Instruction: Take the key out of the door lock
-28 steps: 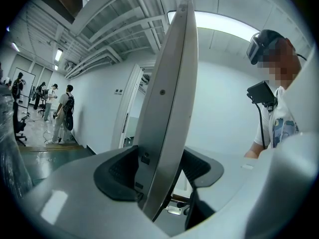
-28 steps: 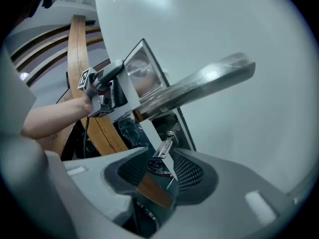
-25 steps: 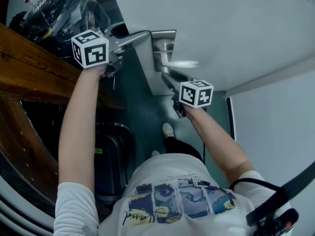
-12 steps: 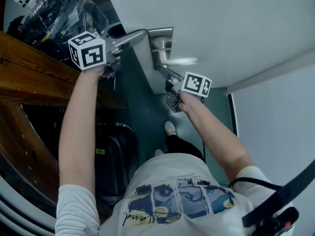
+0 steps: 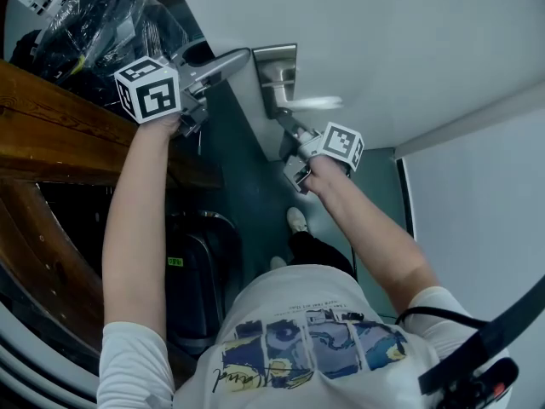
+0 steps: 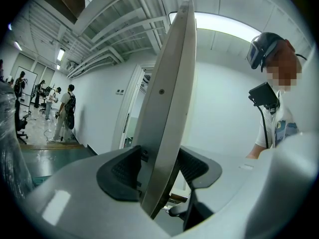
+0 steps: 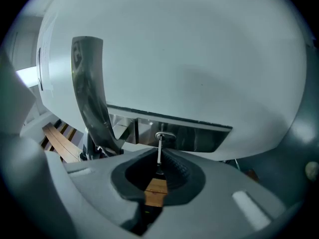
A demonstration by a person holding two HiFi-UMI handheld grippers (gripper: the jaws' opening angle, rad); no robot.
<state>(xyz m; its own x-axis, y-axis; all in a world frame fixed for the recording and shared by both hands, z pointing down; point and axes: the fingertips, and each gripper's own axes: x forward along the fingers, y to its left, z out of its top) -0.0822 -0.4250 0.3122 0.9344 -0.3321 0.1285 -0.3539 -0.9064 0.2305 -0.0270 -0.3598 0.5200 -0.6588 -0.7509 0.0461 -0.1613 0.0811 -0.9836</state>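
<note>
The white door [image 5: 383,32] stands ajar, with a steel lock plate [image 5: 277,71] and a lever handle [image 5: 311,103] near its edge. My left gripper [image 5: 232,58] reaches in level and is clamped on the door's edge [image 6: 169,93], one pad on each face. My right gripper [image 5: 288,128] points at the plate just below the handle [image 7: 89,98]. Its jaws have just been closing. A thin metal key [image 7: 159,153] sticks out of the lock cylinder [image 7: 165,135], and the right gripper [image 7: 158,169] pinches its near end, hiding the bow.
A dark wooden frame [image 5: 51,118] runs along the left, with plastic-wrapped black gear [image 5: 94,24] behind it and a black case [image 5: 192,262] on the floor. A white wall [image 5: 477,228] is on the right. People [image 6: 65,111] stand far down the corridor.
The right gripper has rolled about its own axis and its jaws have closed onto the key. The left gripper still holds the door's edge in the same place.
</note>
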